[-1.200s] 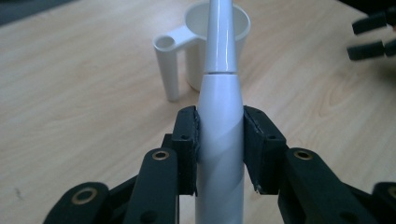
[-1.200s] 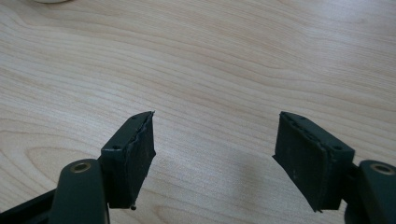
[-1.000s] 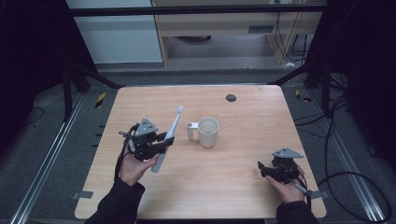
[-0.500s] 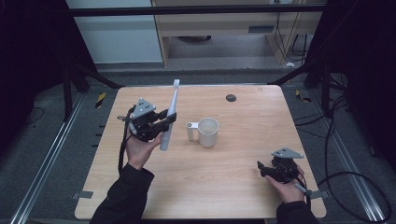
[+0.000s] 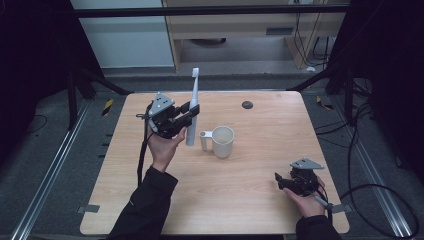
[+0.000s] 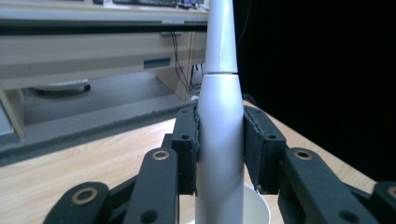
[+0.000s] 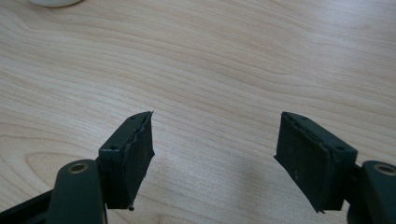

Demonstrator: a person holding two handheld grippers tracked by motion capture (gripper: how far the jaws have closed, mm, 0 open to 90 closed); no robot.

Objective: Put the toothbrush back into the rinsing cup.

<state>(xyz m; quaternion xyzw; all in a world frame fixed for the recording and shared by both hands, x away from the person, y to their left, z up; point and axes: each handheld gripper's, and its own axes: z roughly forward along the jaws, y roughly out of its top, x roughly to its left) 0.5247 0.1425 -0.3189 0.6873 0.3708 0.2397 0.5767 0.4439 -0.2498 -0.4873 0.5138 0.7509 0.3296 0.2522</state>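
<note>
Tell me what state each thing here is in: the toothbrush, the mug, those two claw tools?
White electric toothbrush: upright, lifted off the table, clamped mid-handle, brush end up.
White handled mug: standing upright on the wooden table, mouth open, apparently empty.
Left gripper: shut on the toothbrush.
Right gripper: open, holding nothing, low over the table.

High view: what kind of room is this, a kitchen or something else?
Probably a lab or workshop set up for recording, not a kitchen. A bare wooden table stands inside a dark metal frame, black cables trail across the grey floor, and a workbench with more wires sits behind.
</note>
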